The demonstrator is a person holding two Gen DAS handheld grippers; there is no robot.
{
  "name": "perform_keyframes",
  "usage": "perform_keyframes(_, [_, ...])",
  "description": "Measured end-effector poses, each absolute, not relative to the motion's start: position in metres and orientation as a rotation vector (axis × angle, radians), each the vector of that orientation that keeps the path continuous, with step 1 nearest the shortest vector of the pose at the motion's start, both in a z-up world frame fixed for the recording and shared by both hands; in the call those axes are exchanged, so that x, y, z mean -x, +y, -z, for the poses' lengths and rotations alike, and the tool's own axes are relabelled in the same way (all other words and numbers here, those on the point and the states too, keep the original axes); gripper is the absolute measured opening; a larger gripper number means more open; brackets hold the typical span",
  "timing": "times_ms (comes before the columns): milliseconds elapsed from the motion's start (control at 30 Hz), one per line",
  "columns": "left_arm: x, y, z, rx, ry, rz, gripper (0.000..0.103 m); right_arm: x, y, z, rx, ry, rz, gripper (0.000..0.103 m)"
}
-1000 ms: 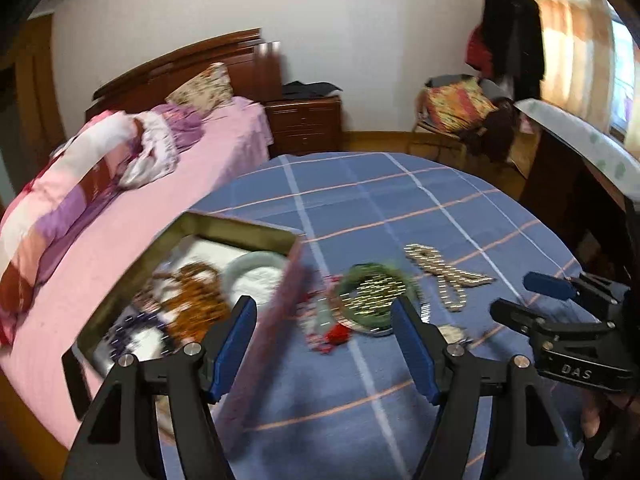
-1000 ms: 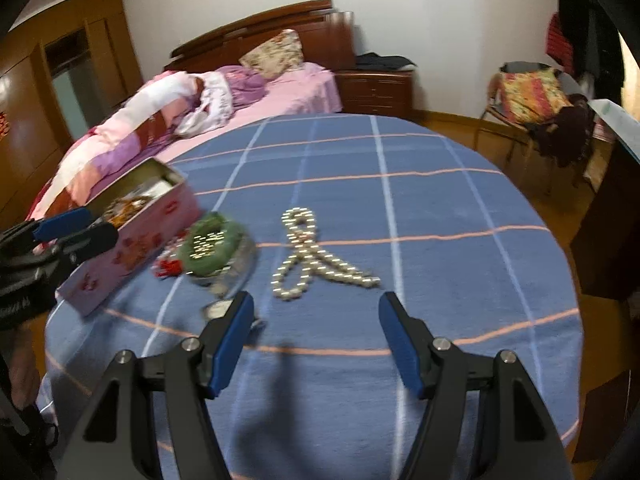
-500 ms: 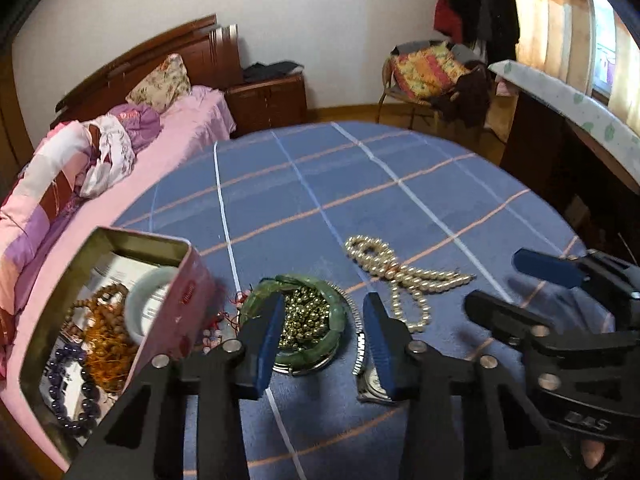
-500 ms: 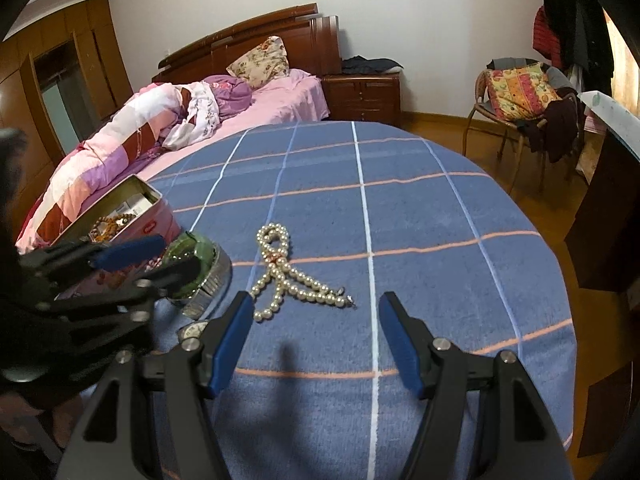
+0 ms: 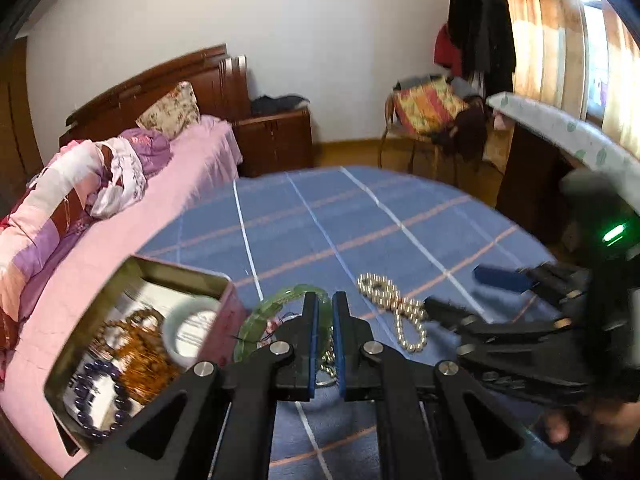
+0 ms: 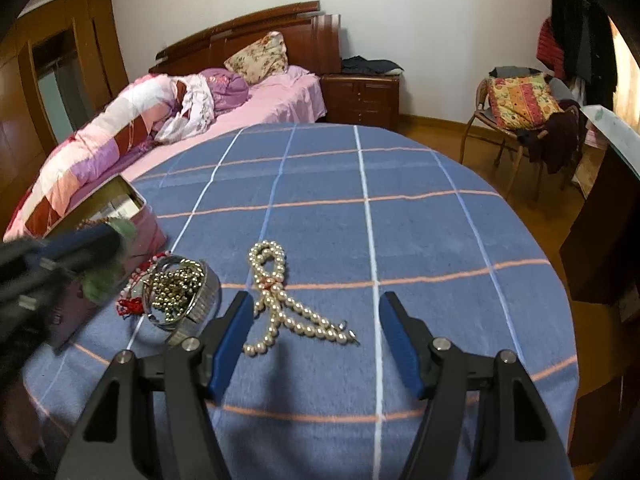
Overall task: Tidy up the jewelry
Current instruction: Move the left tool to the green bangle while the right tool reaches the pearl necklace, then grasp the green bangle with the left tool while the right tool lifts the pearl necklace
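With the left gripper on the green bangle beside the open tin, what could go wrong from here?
1. The left gripper, its fingers closing, pinches only the thin rim of the green translucent bangle; it may slip or swing out.
2. Gold bead chain lies beside it in the silver bracelet and could snag.
3. The open rectangular tin is already crowded with bead bracelets; a careless drop may hit the white jade bangle.
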State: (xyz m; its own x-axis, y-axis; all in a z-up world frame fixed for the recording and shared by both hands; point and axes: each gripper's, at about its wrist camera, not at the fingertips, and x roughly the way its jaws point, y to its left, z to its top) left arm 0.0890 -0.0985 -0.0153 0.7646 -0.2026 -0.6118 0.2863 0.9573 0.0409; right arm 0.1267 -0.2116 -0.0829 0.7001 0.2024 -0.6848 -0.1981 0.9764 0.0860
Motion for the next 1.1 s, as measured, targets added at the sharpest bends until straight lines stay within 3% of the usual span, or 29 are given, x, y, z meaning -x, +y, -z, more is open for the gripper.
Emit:
perform_keyframes(167, [-0.086,-0.087,-0.001,-0.100,0.615,0.269,0.006,-0.140,-0.198,0.089,0.041,0.812,-0.254,0.067])
perform_keyframes(267, [-0.086,-0.086,-0.004,-0.096,0.607,0.267,0.006,-0.149,-0.191,0.101,0.073,0.897,-0.292,0.056])
perform_keyframes(367, [-0.085,-0.084,-0.001,-0.092,0.613,0.265,0.006,-0.147,-0.189,0.101,0.105,0.897,-0.285,0.054])
perform_keyframes(467, [-0.086,-0.082,0.002,-0.086,0.622,0.263,0.006,-0.143,-0.190,0.100,0.115,0.887,-0.286,0.017])
perform_keyframes(667, [-0.086,-0.068,-0.006,-0.043,0.618,0.273,0.006,-0.137,-0.196,0.093,0.076,0.847,-0.282,0.009])
perform_keyframes(1100, [-0.077,-0.052,-0.035,-0.018,0.567,0.253,0.006,-0.128,-0.196,0.076,0.028,0.719,-0.270,0.009])
